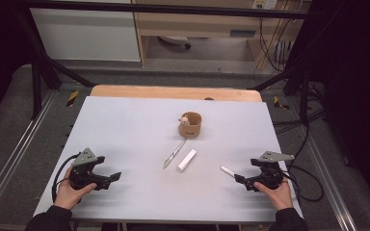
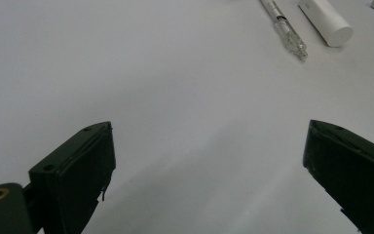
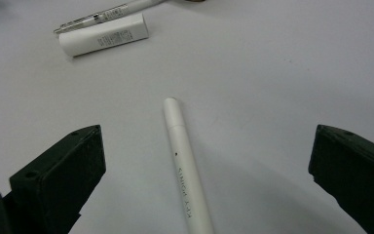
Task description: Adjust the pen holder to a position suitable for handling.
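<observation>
Left black hand-held gripper [image 1: 107, 179] at lower left and right black hand-held gripper [image 1: 241, 181] at lower right both rest wide open, the right straddling one slim white pen [image 3: 185, 163]; mid-frame lie one clear pen [image 1: 174, 153], one white tube [image 1: 186, 160], one brown cup [image 1: 191, 124]

Pale grey table [image 1: 125, 125] w/ brown cup [image 1: 191, 124], clear pen [image 1: 174, 154], white tube [image 1: 187, 160] (capped), white pen [image 1: 227, 170].

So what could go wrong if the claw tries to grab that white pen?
The white pen is round and lies loose between the open jaws of the right gripper, so it might roll or squirt out when they close. Its near end runs under the gripper, so a grab could catch just one end and tip it. The white tube and clear pen also lie loose nearby; a sideways sweep might knock them.
</observation>
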`<state>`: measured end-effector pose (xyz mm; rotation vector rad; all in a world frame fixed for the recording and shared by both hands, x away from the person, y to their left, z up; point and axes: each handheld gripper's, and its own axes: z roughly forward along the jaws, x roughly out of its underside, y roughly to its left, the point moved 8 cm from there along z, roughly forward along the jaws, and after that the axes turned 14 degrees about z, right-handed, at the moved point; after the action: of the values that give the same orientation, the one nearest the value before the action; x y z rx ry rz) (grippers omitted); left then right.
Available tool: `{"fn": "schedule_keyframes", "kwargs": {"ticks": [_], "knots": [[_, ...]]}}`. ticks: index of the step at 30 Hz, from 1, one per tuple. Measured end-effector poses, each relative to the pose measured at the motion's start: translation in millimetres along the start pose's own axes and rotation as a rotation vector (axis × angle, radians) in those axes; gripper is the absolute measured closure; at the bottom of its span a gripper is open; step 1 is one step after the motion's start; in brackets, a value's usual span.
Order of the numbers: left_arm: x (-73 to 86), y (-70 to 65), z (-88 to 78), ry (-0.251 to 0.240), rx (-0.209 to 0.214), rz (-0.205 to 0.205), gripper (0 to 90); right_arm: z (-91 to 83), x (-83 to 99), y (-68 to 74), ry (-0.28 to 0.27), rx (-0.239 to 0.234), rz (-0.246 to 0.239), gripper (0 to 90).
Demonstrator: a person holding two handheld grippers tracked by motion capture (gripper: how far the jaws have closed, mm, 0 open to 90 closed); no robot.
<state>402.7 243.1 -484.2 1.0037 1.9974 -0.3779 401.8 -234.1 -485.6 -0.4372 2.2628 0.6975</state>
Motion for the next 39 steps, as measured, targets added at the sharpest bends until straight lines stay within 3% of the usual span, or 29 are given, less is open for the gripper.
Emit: {"fn": "schedule_keyframes", "kwargs": {"ticks": [13, 17, 24, 39], "knots": [[0.7, 0.2, 0.2, -0.002, 0.000, -0.006, 5.8, 4.5, -5.3, 7.0, 0.002, 0.005, -0.009, 0.7], [2.1, -0.7, 1.2, 0.004, 0.003, -0.003, 5.8, 8.8, -8.6, 14.7, 0.001, -0.012, -0.020, 0.7], [1.8, -0.7, 1.0, 0.003, 0.003, -0.008, 6.0, 18.6, -16.6, 27.3, 0.014, 0.000, -0.049, 0.7], [2.7, 0.1, 1.3, 0.007, -0.002, -0.015, 6.4, 30.1, -46.8, 52.2, -0.016, -0.001, -0.081, 0.7]]}}
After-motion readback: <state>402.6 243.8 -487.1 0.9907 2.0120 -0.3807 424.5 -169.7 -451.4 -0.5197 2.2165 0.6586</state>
